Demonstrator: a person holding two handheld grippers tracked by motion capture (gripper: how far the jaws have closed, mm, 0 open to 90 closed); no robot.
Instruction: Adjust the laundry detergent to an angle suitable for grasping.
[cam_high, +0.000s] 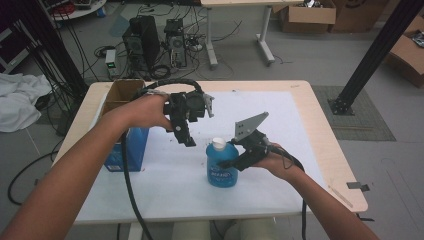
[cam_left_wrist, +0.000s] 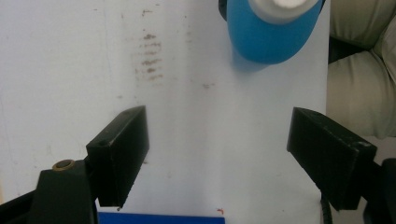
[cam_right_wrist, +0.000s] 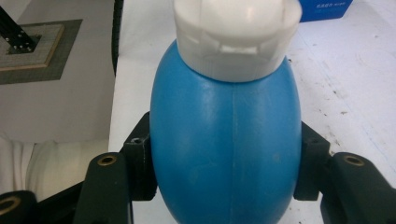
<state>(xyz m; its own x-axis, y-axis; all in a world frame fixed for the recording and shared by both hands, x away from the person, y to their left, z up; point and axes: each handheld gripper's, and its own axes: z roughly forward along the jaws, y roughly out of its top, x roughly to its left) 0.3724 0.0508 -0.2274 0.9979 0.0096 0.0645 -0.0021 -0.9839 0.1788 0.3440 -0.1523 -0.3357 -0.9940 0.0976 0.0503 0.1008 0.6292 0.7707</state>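
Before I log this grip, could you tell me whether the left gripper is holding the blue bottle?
No, the left gripper has open, empty jaws above the table; the right gripper clamps the blue bottle.

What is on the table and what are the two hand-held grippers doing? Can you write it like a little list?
Held thing: round blue plastic bottle with white cap, upright on the table
Right hand-held gripper: shut on the bottle's sides
Left hand-held gripper: open, nothing between its jaws, raised above the table, left of the bottle
Table: light wooden table with white sheet
Also there: blue box by the left edge, open brown cardboard box behind it
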